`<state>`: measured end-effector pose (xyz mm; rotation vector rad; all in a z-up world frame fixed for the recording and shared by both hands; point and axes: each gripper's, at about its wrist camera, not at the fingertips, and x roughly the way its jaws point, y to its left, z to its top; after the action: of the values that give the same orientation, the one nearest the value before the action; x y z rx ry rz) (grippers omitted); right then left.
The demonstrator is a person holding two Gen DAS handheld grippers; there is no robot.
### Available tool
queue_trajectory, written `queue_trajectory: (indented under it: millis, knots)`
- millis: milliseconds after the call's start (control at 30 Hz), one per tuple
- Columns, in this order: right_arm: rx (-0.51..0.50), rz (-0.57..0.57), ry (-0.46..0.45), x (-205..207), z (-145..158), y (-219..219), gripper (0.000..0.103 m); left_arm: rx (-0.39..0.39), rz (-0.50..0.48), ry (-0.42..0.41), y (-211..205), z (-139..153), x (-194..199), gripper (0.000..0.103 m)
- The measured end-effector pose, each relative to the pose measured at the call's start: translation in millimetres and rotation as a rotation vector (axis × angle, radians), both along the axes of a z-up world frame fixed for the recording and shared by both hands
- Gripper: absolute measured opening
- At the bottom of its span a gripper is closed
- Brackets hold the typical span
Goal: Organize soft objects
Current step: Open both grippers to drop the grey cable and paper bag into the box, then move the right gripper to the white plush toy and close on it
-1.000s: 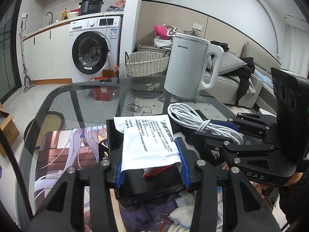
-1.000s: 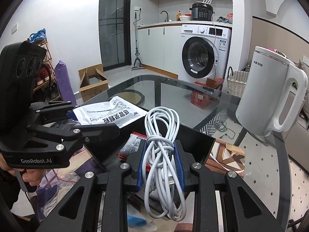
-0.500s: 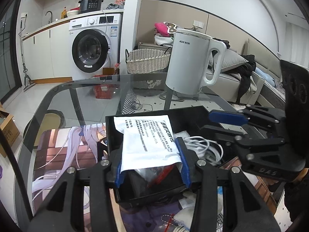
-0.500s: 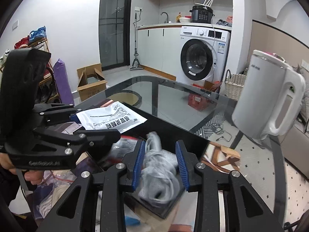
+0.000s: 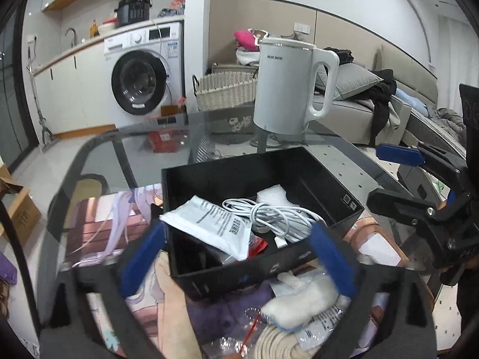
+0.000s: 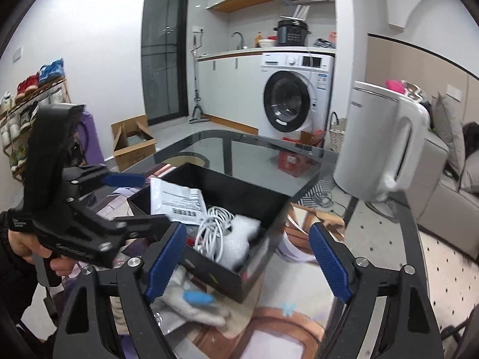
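A black open box stands on the glass table. Inside lie a white printed pouch, a coiled white cable, a white foam piece and a red packet. My left gripper is open and empty just in front of the box. My right gripper is open and empty above the box's near corner. Each gripper also shows in the other's view: the right one, the left one.
A white kettle stands on the table behind the box. Soft white items, a rope coil and plastic bags lie on the printed mat before the box. A white cloth with a blue piece lies beside it.
My left gripper opened and let the white pouch drop into the box. My right gripper, which had released the cable into the box, opened wider and pulled back.
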<state>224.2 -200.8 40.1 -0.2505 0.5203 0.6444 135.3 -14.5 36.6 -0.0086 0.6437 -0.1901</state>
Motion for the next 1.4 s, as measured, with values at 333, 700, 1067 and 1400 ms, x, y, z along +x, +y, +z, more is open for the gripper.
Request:
queue_trajectory:
  millis: [333, 700, 1067, 1400]
  knots:
    - [0.041, -0.050, 0.056, -22.0, -5.6, -19.9, 0.102, -0.046, 0.036, -0.023, 17.9, 6.1, -37.2, 0.103]
    - [0.050, -0.014, 0.070, -38.5, -13.2, -11.7, 0.102, -0.064, 0.067, -0.013, 33.2, -6.9, -69.9, 0.103]
    - [-0.013, 0.033, 0.118, -34.5, -32.8, 5.7, 0.102, -0.063, 0.077, 0.019, 38.5, -19.2, -67.1, 0.103]
    - [-0.087, 0.064, 0.159, -25.4, -48.3, 20.0, 0.102, -0.047, 0.040, 0.033, 31.4, -24.8, -65.3, 0.103]
